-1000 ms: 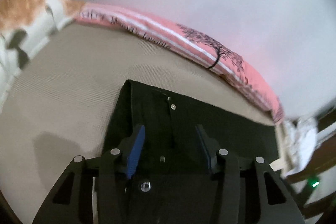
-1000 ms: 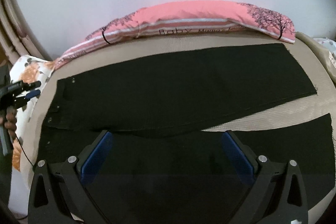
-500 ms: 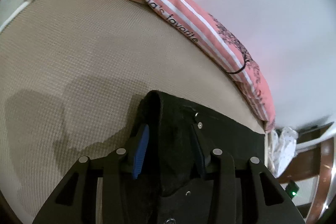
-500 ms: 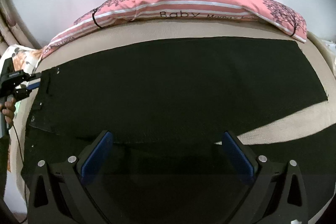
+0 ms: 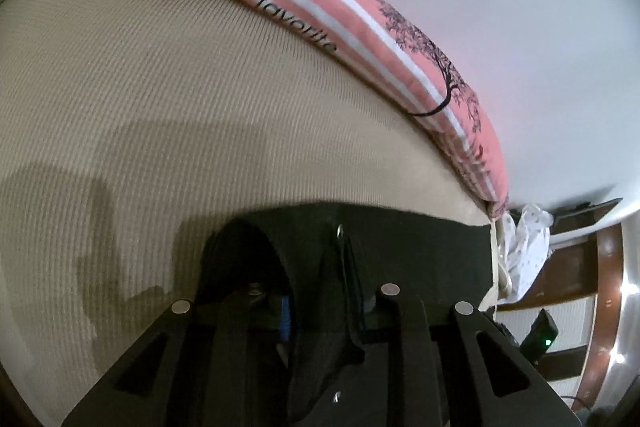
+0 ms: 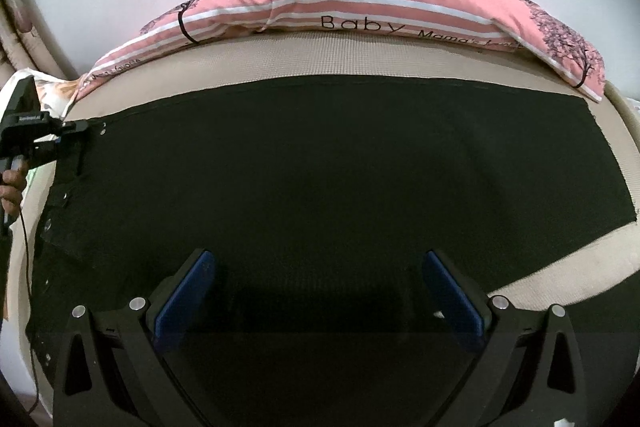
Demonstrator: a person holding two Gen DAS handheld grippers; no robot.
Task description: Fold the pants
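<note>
Black pants lie spread across the beige bed, waistband at the left, legs running right. My left gripper is shut on the waistband, near a metal button, and holds that bunched edge lifted. It also shows in the right wrist view at the pants' far left corner. My right gripper is open and empty, low over the middle of the pants, blue pads wide apart.
A long pink striped pillow lies along the far edge of the bed against a white wall. A floral pillow sits at the left. White cloth and wooden furniture stand beyond the bed's end.
My left gripper closed on the waistband and carried it toward the pink pillow, folding the upper leg farther over. The right gripper stayed open and moved slightly forward over the pants.
</note>
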